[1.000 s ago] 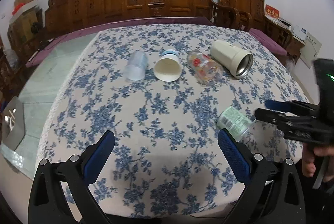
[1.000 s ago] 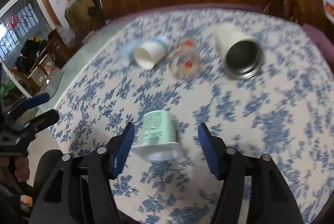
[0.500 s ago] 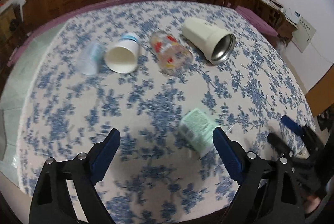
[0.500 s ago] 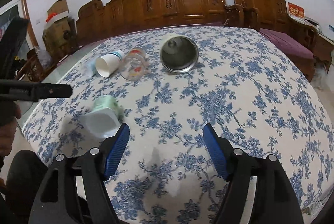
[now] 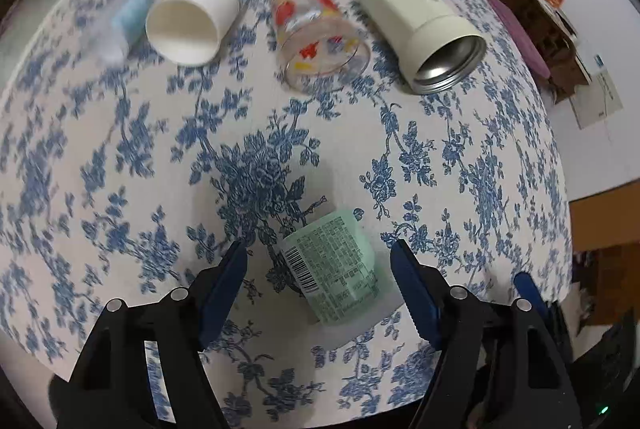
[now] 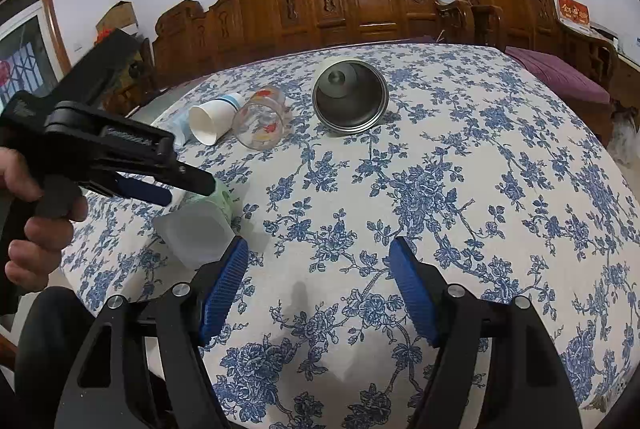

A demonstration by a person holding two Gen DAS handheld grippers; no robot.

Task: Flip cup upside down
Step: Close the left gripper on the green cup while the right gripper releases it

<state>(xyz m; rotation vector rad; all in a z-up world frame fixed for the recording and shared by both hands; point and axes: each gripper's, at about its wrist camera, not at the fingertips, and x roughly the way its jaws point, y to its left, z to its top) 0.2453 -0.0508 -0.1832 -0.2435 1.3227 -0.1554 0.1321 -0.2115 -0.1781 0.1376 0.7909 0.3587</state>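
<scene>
Now left gripper (image 5: 320, 281) straddles green cup (image 5: 334, 269).

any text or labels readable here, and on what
None reads clearly.
green cup: barcode and dense small print, too small to read.
red sign on the wall: gold characters, too blurred.
left gripper body: faint marking, illegible.

The left black plastic gripper (image 5: 318, 269) and right black plastic gripper (image 6: 319, 277) carry ribbed blue pads and silver screws; a bare-skinned hand (image 6: 30, 213) shows.
</scene>
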